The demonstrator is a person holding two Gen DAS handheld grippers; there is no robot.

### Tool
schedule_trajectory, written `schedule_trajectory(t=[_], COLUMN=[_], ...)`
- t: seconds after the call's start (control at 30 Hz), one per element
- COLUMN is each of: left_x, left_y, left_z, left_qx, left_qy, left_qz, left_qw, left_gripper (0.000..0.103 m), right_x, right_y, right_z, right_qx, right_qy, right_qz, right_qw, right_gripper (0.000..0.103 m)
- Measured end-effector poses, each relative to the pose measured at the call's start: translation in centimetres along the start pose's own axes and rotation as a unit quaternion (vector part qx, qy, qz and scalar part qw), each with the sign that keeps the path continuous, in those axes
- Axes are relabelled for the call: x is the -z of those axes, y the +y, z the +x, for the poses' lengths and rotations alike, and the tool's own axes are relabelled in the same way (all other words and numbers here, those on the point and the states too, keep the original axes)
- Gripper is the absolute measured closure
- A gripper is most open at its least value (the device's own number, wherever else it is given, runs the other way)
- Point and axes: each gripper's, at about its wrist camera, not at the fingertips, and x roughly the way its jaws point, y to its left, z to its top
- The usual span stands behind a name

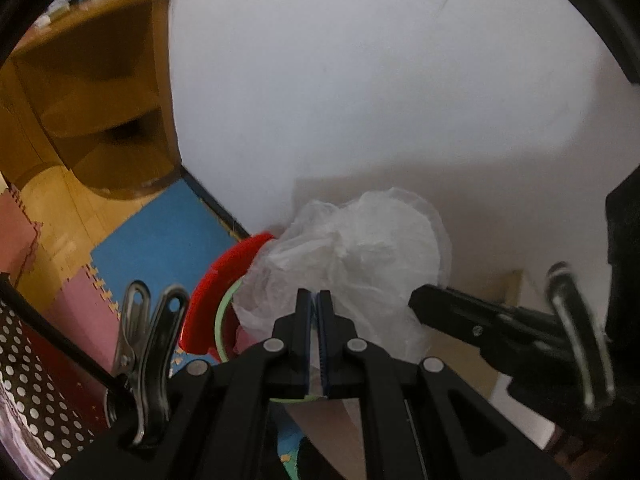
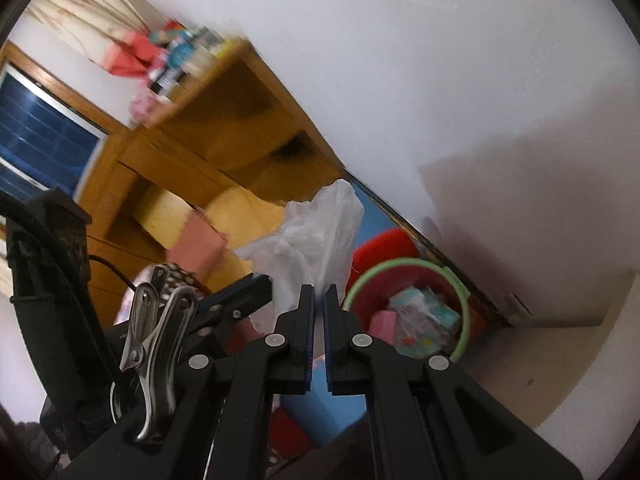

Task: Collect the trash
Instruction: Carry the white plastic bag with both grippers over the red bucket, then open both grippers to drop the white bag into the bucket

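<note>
**Trash bag pinched by both tools above the red bin**

The trash bag is a thin, translucent white plastic film, crumpled into soft folds and puffed up in a loose mound. In the left wrist view it fills the centre, rising from the tool tips toward 12 o'clock; in the right wrist view it stands as a tall wrinkled peak just above the tips.

Largest in both views is the white wall, which takes up the whole 12 to 3 o'clock area. A wooden shelf unit sits at 10 o'clock, its top crowded with blurred colourful items. The floor below it is wood, partly covered by blue and pink foam mats.

The red bin has a pale green rim and holds mixed rubbish, including pink and patterned wrappers. In the right wrist view it lies at 4 o'clock from the bag, against the wall's base. In the left wrist view only its red edge and green rim show at 8 o'clock from the bag, which hangs over it.

The left tool is together, clamped on the bag's film. The right tool is likewise together, clamped on the bag's edge. Each tool appears in the other's view, gripping the same bag from the side.
</note>
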Motion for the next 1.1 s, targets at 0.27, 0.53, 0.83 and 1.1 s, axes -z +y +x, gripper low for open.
schedule_trajectory(t=[0.27,0.53,0.83,1.1], left_x=[1.5,3.4,5.5,7.7], left_y=[4.7,7.3,9.6,10.0], left_z=[7.5,15.0,21.2,25.0], left_qx=[0.010,0.014,0.025,0.033], left_qy=[0.036,0.066,0.081,0.093], left_qz=[-0.014,-0.037,-0.063,-0.082], left_qw=[0.9992,0.9970,0.9944,0.9917], left_gripper=[0.100,0.100,0.100,0.100], right_x=[0.9,0.5,0.7,2.4], right_y=[-3.6,-5.1,-7.8,-11.1], right_z=[9.3,18.7,26.2,31.0], right_qx=[0.007,0.076,0.097,0.125], right_qy=[0.070,0.147,0.221,0.292], right_qz=[0.108,0.047,0.039,0.008], right_qw=[0.992,0.985,0.970,0.948], right_gripper=[0.098,0.098,0.097,0.097])
